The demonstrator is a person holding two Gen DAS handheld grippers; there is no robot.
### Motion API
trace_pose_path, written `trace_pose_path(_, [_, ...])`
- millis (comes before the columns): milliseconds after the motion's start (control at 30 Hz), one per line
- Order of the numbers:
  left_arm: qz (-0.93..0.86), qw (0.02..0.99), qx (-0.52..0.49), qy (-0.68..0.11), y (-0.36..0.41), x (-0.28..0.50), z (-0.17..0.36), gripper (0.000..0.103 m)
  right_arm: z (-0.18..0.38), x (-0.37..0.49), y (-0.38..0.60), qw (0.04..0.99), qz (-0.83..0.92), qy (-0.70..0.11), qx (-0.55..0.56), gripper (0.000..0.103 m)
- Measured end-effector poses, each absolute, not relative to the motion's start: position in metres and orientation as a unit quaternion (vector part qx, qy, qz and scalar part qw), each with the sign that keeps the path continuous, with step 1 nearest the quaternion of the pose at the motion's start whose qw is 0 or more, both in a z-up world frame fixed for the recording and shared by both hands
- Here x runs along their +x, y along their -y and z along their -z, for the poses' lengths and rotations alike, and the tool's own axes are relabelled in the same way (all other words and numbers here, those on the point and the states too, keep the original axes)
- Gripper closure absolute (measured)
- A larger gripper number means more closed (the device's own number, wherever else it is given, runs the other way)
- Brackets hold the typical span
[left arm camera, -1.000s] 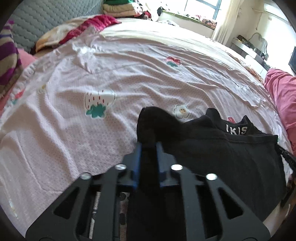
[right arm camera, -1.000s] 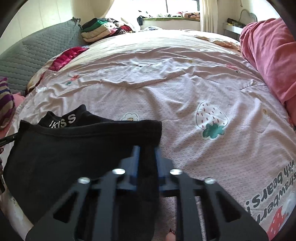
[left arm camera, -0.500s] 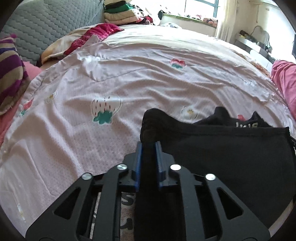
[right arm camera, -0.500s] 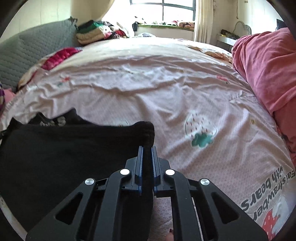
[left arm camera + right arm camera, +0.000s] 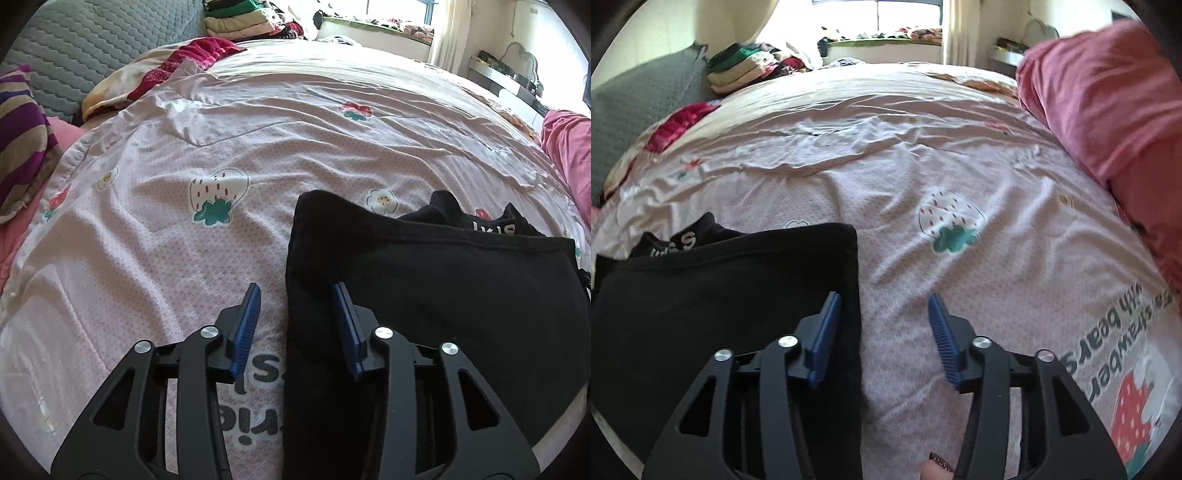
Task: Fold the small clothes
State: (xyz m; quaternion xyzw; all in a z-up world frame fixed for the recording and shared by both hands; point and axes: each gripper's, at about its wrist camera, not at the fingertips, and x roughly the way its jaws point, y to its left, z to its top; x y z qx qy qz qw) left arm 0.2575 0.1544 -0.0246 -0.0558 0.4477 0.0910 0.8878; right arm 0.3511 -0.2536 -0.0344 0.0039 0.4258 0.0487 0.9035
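A black garment (image 5: 424, 295) with white letters on its waistband lies flat on the pink strawberry-print bed sheet (image 5: 258, 140). My left gripper (image 5: 297, 299) hovers over the garment's left edge. Its jaws are opening, and that edge lies loose between the blue pads (image 5: 247, 325), no longer pinched. In the right wrist view the same black garment (image 5: 720, 295) fills the lower left. My right gripper (image 5: 884, 299) stands over its right edge. Its jaws are opening too, with only a narrow strip of cloth beside the left pad (image 5: 823, 332) and bare sheet (image 5: 923, 166) between them.
A pink blanket (image 5: 1108, 110) is heaped along the right side of the bed. Stacked folded clothes (image 5: 240, 18) lie at the far end, next to a grey quilted cushion (image 5: 92, 44). A striped pillow (image 5: 22, 140) sits at the left. A fingertip (image 5: 936, 469) shows below the right gripper.
Both grippers were shut on the black garment's near corners; both now stand open, and the cloth has dropped flat onto the sheet.
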Motion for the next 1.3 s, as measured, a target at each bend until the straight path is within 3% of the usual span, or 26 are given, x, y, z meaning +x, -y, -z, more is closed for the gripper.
trace_pose_path(467, [-0.073, 0.883, -0.063, -0.459, -0.163, 0.228, 0.021, 0.047, 0.012, 0.300, 0.259, 0.913, -0.067, -0.403, 0.024, 0.016])
trace_pose_path(800, [-0.057, 0.881, -0.068, -0.465, -0.165, 0.205, 0.019, 0.035, 0.005, 0.248, 0.232, 0.913, -0.120, -0.389, 0.027, 0.009])
trace_pose_path(1300, [-0.029, 0.882, -0.077, -0.464, -0.169, 0.158, 0.007, 0.026, -0.004, 0.184, 0.141, 0.906, -0.216, -0.359, -0.056, 0.007])
